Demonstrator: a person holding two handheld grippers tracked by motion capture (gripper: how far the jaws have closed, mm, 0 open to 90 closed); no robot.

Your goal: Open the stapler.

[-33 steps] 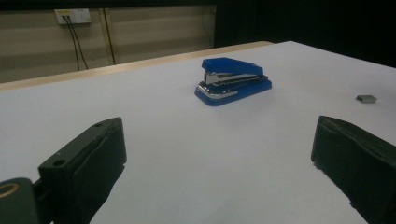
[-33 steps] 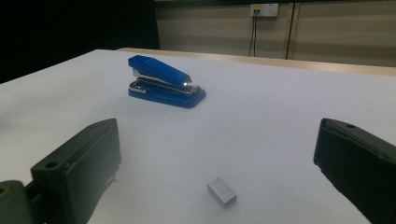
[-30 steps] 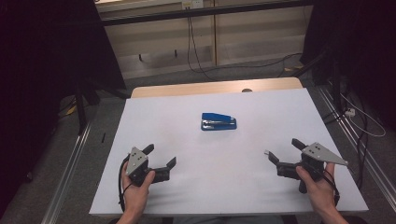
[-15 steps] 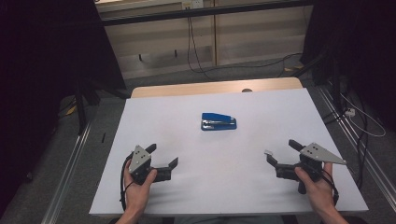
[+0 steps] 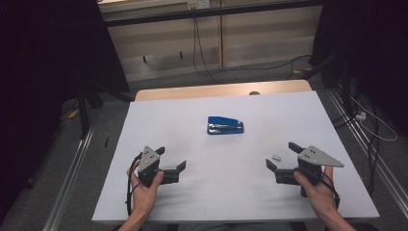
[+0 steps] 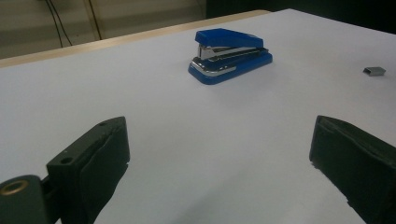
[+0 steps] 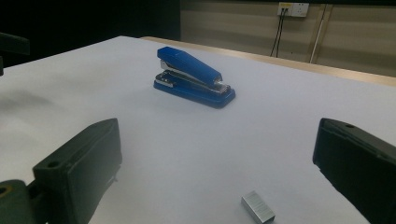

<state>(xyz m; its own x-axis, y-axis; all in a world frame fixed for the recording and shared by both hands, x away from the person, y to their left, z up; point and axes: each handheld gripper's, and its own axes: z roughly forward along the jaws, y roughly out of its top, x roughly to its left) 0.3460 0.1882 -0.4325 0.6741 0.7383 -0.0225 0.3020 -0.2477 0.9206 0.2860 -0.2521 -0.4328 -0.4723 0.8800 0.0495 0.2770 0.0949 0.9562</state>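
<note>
Near the centre of the high view, a blue stapler (image 5: 225, 125) lies on the white table (image 5: 240, 202), well apart from both grippers. Lower left, the left gripper (image 5: 169, 159) rests with jaws wide and empty. Lower right, the right gripper (image 5: 283, 155) likewise stands wide, a small block of staples (image 5: 276, 156) between its jaws.

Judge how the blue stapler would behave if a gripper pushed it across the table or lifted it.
The stapler looks rigid, plastic over metal, so it likely won't flex. Its flat base lies on the smooth white table, so a push would probably slide it, not roll it. Its raised top may close when squeezed.
</note>
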